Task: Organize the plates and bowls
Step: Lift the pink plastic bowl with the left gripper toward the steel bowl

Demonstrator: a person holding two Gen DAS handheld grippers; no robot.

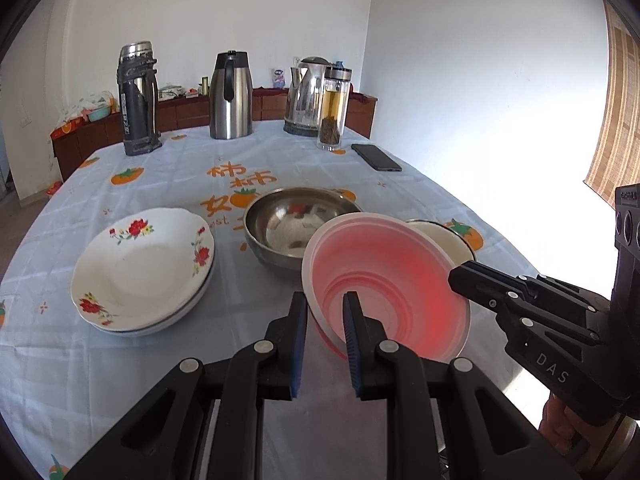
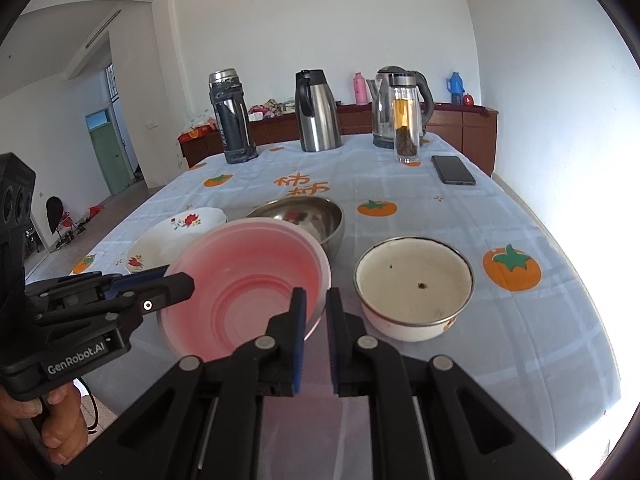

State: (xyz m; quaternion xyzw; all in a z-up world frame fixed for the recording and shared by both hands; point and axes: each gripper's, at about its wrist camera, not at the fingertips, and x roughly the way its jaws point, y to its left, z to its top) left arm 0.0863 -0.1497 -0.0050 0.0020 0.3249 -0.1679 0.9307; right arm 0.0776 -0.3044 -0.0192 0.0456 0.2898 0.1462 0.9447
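both rigs look identical: the matte black plastic left gripper [image 1: 325, 312] has angular scissor-style linkage arms with round silver pivot pins at the joints, plus two flat fingers faced with ribbed blue rubber pads [image 1: 352, 332]. The matte black plastic right gripper [image 2: 316, 308] is the same build; from the side its body reads "DAS" in pale letters, the left one's says "GenRobot.AI". Bare-skinned left hand [image 2: 48, 424] wraps the grip, fingernails visible, and a thin dark cable loops beside it
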